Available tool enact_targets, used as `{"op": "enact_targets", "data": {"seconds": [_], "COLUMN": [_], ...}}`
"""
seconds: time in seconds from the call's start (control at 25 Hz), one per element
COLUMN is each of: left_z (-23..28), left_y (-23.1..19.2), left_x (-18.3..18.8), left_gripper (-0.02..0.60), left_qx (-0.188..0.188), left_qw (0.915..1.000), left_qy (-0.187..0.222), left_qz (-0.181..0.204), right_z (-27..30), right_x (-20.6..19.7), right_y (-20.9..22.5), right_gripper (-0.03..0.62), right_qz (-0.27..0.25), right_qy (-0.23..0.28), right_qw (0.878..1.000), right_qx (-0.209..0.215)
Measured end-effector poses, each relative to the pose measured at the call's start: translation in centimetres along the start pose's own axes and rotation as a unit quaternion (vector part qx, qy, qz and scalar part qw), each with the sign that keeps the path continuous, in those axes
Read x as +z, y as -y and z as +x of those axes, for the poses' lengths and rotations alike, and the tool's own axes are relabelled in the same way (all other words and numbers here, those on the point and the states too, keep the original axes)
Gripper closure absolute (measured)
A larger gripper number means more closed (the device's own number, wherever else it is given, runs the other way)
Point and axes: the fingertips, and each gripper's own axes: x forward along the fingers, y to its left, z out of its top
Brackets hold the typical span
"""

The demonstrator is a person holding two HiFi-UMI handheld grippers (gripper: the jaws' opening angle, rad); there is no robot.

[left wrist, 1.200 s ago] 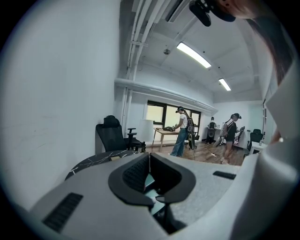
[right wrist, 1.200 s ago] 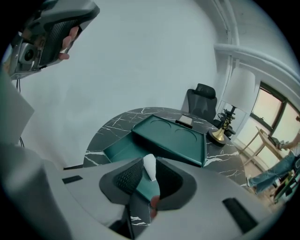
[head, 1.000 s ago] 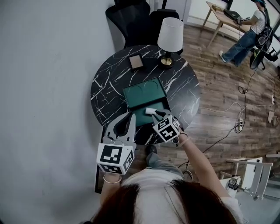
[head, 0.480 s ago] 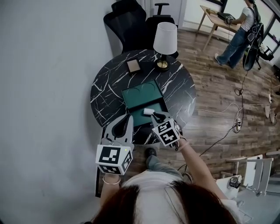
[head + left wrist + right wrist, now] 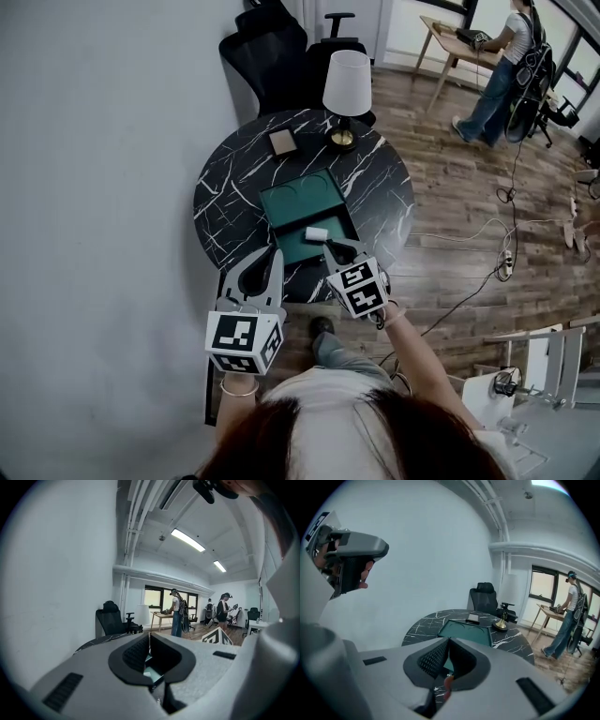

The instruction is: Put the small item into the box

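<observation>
In the flat green box (image 5: 295, 202), a white block (image 5: 316, 233); left gripper (image 5: 149, 634), just-closed right gripper (image 5: 449, 641): fingers together.

No words, brands or numbers that I could read.

The only signs were the black-and-white square markers on my tools: on the cube (image 5: 246, 340) of my left gripper (image 5: 277, 255) and on the cube (image 5: 359, 287) of my right gripper (image 5: 331, 247). They were block patterns, not letters or digits. A corner of the right cube also showed in the left gripper view, too slanted to make out.
</observation>
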Motion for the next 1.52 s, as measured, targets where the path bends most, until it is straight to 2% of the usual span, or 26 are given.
{"op": "enact_targets", "data": {"seconds": [0.92, 1.52], "left_z": [-5.8, -8.1], "left_y": [1.9, 2.8], "left_x": [-0.7, -1.1], "left_gripper": [0.566, 0.566], "left_qx": [0.005, 0.009], "left_qw": [0.9999, 0.9997], "left_qy": [0.015, 0.020], "left_qz": [0.004, 0.007], "right_z": [-8.7, -14.0], "right_x": [3.7, 5.6], "right_y": [-3.5, -5.3], "right_gripper": [0.568, 0.568], "right_qz": [0.040, 0.035], "right_qy": [0.106, 0.167], "right_qw": [0.993, 0.984], "right_qx": [-0.033, -0.045]}}
